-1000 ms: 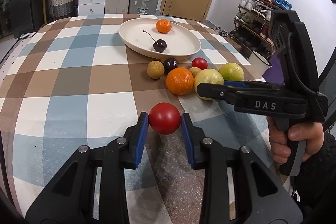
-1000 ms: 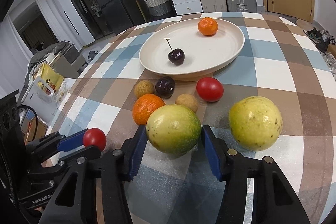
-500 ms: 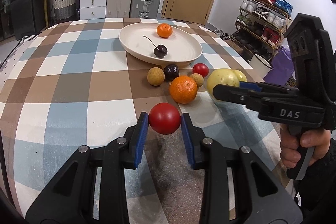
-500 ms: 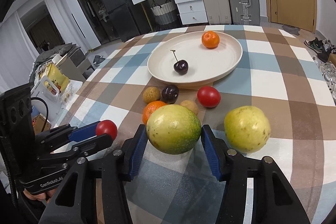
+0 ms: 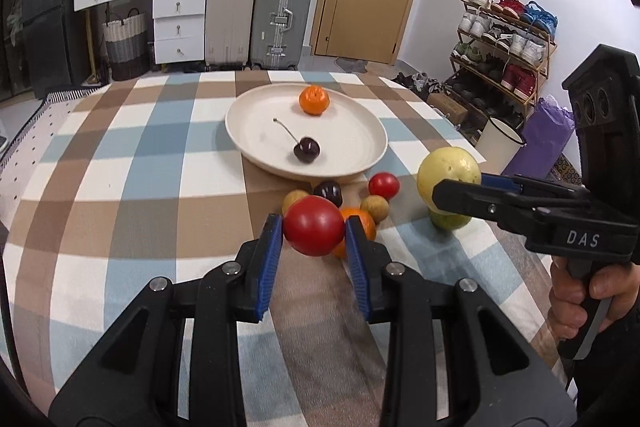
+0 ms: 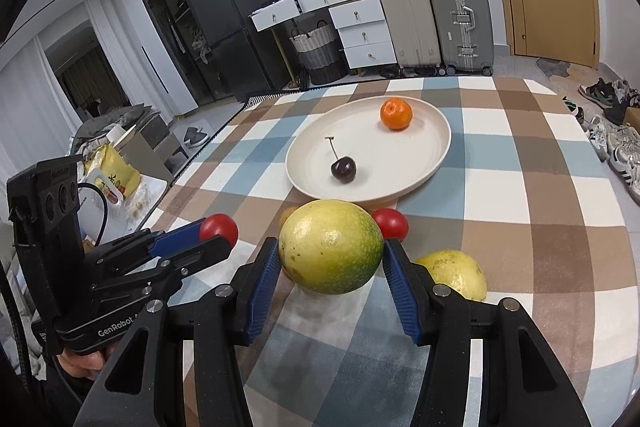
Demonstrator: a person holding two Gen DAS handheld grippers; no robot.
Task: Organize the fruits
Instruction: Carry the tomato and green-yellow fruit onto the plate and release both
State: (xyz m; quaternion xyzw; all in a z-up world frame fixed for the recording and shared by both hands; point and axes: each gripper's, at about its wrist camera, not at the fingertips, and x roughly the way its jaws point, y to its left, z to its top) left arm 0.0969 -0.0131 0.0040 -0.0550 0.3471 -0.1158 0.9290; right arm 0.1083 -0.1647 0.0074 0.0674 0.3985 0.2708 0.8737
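My left gripper [image 5: 314,231] is shut on a red tomato [image 5: 314,230], held above the checked tablecloth. My right gripper [image 6: 331,254] is shut on a large yellow-green fruit [image 6: 330,251], also lifted; in the left wrist view that fruit [image 5: 448,169] shows at the right, and in the right wrist view the tomato [image 6: 218,227] shows at the left. Ahead lies a cream plate [image 5: 256,143] with a cherry [image 5: 307,149] and a small orange [image 5: 314,100]. Loose fruit sits in front of the plate: a second tomato [image 5: 384,185], a dark plum [image 5: 329,191], an orange [image 5: 362,223], two brownish round fruits.
Another yellow-green fruit [image 6: 454,273] rests on the cloth under my right gripper's right finger. The table edge runs along the left [image 6: 208,151]. Suitcases, drawers, a door and a shoe rack [image 5: 504,43] stand beyond the table. A hand [image 5: 576,301] holds the right gripper's handle.
Both grippers have risen off the table with their fruits. The plate and loose fruits now sit lower and closer under the fingers. The other yellow-green fruit stayed on the cloth.
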